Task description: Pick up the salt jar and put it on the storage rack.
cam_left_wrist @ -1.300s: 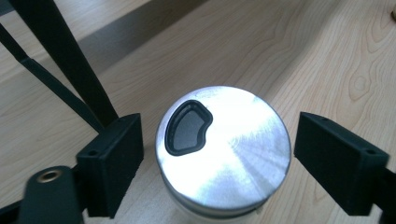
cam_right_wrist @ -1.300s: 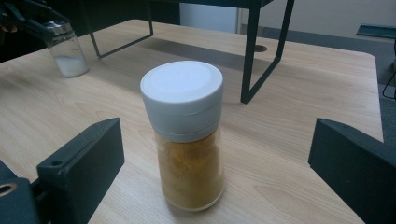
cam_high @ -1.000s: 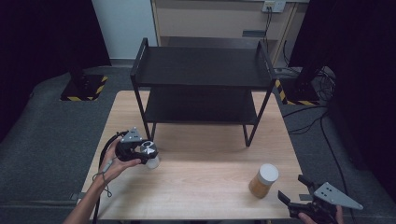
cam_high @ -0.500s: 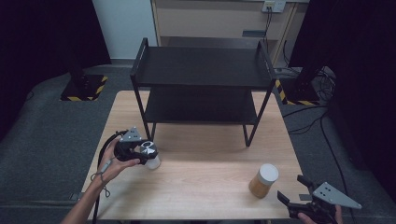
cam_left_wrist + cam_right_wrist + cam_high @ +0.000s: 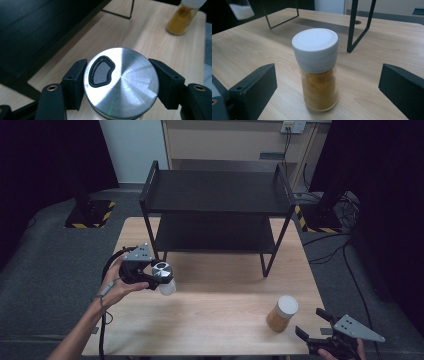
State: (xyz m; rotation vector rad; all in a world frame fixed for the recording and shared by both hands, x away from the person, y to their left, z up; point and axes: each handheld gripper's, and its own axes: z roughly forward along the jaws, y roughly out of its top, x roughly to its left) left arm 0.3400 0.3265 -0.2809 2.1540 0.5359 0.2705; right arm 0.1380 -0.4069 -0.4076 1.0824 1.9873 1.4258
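Note:
A glass shaker with a brushed metal lid (image 5: pixel 121 81) and white grains inside is clamped between the jaws of my left gripper (image 5: pixel 121 77). In the high view this left gripper (image 5: pixel 161 274) holds the shaker (image 5: pixel 167 286) above the table's left side, just in front of the black rack (image 5: pixel 215 192). A jar of orange spice with a white cap (image 5: pixel 282 314) stands near the front right corner. My right gripper (image 5: pixel 310 322) is open just behind the jar, at the table's edge. In the right gripper view the jar (image 5: pixel 318 75) stands upright just ahead of the wide-open jaws.
The black two-level rack takes up the back half of the wooden table (image 5: pixel 220 320); its thin legs (image 5: pixel 352 27) stand just beyond the spice jar. The lifted shaker (image 5: pixel 240 10) shows far off in the right gripper view. Dark floor surrounds the table.
My left gripper has carried the shaker a little farther from the person, toward the rack. The right gripper and the spice jar have hardly moved.

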